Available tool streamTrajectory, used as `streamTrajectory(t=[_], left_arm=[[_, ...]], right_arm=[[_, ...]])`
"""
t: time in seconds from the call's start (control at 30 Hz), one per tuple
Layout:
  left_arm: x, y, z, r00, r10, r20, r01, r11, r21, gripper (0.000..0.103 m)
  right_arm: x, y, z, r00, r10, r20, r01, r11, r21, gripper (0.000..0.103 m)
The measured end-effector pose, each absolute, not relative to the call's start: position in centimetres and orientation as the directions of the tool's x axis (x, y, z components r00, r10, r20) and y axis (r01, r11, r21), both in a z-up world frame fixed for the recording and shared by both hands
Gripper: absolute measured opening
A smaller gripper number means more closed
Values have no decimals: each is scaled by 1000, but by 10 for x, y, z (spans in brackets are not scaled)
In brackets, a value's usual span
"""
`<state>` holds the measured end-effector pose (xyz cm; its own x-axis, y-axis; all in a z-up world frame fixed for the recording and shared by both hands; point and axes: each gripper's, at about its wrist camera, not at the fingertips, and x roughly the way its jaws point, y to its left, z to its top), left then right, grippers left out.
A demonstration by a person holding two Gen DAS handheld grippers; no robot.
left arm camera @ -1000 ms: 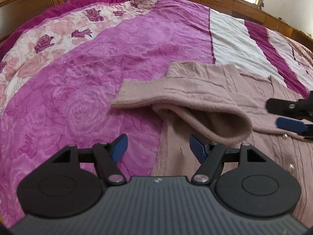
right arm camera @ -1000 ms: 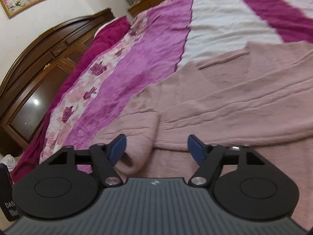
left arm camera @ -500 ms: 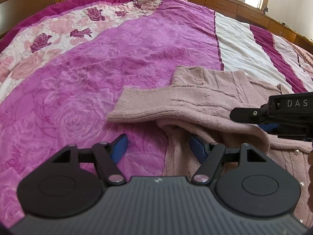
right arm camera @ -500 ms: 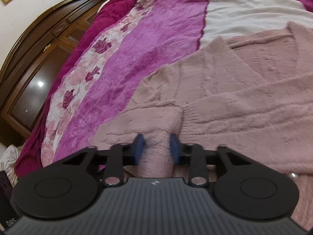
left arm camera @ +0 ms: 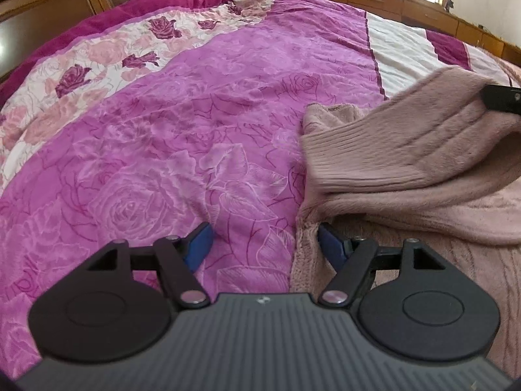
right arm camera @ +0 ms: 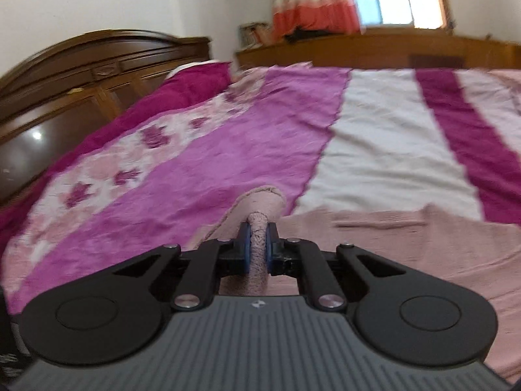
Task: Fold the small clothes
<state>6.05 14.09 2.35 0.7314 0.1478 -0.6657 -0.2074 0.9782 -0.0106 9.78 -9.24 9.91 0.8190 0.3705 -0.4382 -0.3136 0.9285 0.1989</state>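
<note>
A dusty-pink knit cardigan lies on the bed at the right of the left wrist view. Its sleeve is lifted off the bed and drawn to the right, cuff end hanging at the left. My right gripper is shut on a bunched fold of that sleeve; its dark body shows at the right edge of the left wrist view. My left gripper is open and empty, low over the cardigan's left edge, its right finger against the knit.
A purple and pink rose-patterned bedspread with white and maroon stripes covers the bed. A dark wooden headboard stands at the left, a wooden ledge under the curtained window at the far side.
My right gripper closed on the sleeve, then lifted it and carried it up and to the right. My left gripper stayed open and moved a little closer to the cardigan's edge.
</note>
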Motion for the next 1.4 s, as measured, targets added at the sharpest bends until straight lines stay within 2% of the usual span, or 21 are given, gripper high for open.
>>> streamTrajectory(t=[0.13,0.33,0.43,0.5,0.6,0.83,0.97,1.07,1.2,1.37,1.4], left_arm=[[59,138,21,733,158,-661,-201,980,11,74],[59,138,23,725,157,-671,-202,979,10,74],[56,137,27,716,146,-682,-196,981,4,71],[54,138,29,708,136,-693,-192,981,-3,72],[51,138,31,699,124,-705,-189,982,-15,72],[49,136,30,688,124,-715,-182,983,-5,72],[49,137,29,684,121,-719,-181,984,-6,72],[49,136,28,682,120,-722,-177,984,-3,72],[50,136,28,679,120,-725,-171,985,3,72],[50,136,26,680,120,-724,-167,986,6,73],[50,136,25,680,121,-723,-166,986,9,73]], right_arm=[[94,-110,79,840,285,-462,-227,958,177,9],[108,-119,32,750,231,-619,-150,972,181,11],[107,-125,22,739,250,-626,-141,965,219,25],[106,-124,25,744,230,-628,-115,969,219,44],[95,-123,36,773,215,-597,-101,971,219,54],[73,-93,60,776,339,-532,-260,940,220,56],[72,-67,61,740,406,-535,-341,914,222,56],[73,-50,57,723,420,-548,-370,906,207,57],[76,-32,47,702,423,-573,-392,901,185,67],[85,-17,33,695,391,-603,-417,903,104,68],[86,-16,31,699,385,-603,-418,904,93,65]])
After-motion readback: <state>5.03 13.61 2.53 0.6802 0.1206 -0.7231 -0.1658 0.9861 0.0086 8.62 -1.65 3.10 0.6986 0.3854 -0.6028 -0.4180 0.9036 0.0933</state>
